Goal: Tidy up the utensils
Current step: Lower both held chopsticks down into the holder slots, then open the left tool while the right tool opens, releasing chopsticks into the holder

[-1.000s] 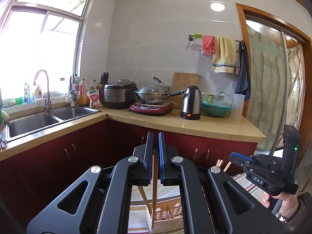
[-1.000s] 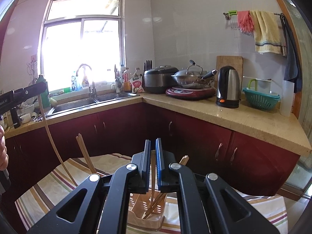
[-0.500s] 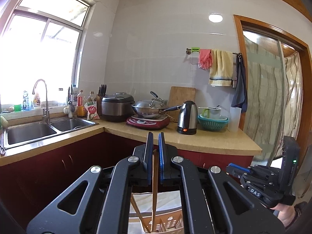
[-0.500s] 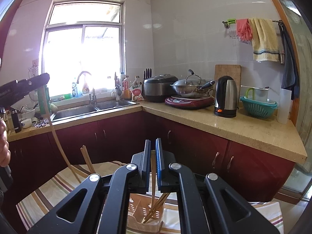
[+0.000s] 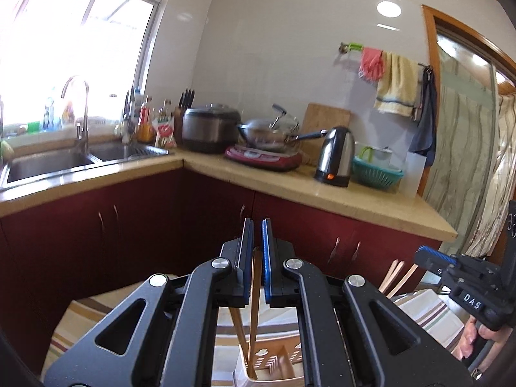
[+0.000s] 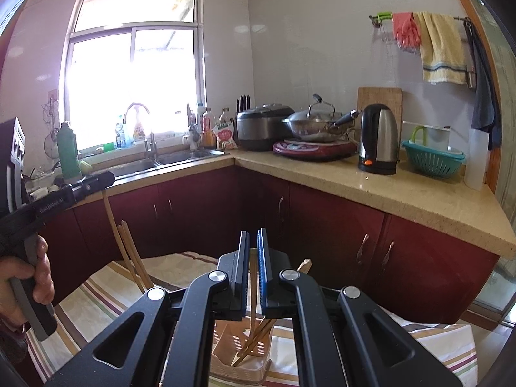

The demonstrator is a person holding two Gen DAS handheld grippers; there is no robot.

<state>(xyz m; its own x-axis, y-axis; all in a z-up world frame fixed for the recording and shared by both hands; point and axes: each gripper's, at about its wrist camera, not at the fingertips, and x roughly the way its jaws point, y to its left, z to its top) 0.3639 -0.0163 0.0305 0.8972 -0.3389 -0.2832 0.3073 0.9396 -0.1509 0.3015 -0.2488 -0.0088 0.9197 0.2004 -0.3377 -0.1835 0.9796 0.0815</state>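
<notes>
My left gripper (image 5: 256,235) is shut on a wooden chopstick (image 5: 254,293) that hangs down into a tan perforated utensil holder (image 5: 274,362); a second chopstick (image 5: 238,324) leans in it. My right gripper (image 6: 253,242) is shut on another chopstick (image 6: 253,290) over the same holder (image 6: 225,338), where a few sticks (image 6: 258,335) lie slanted. The right wrist view shows the left gripper (image 6: 96,180) at the left, its chopstick (image 6: 111,219) bowing downward beside two leaning chopsticks (image 6: 133,258). At the right of the left wrist view is the right gripper (image 5: 435,259).
The holder stands on a striped tablecloth (image 6: 96,303). Behind it run dark red cabinets (image 6: 322,225) under a stone counter (image 6: 403,193) bearing a kettle (image 6: 377,138), wok, rice cooker, green basket and sink (image 6: 161,158). A person's hand (image 6: 19,277) grips the left handle.
The left gripper has dropped and rolled, carrying its chopstick lower into the holder. The right gripper has shifted only slightly and still holds its chopstick.
</notes>
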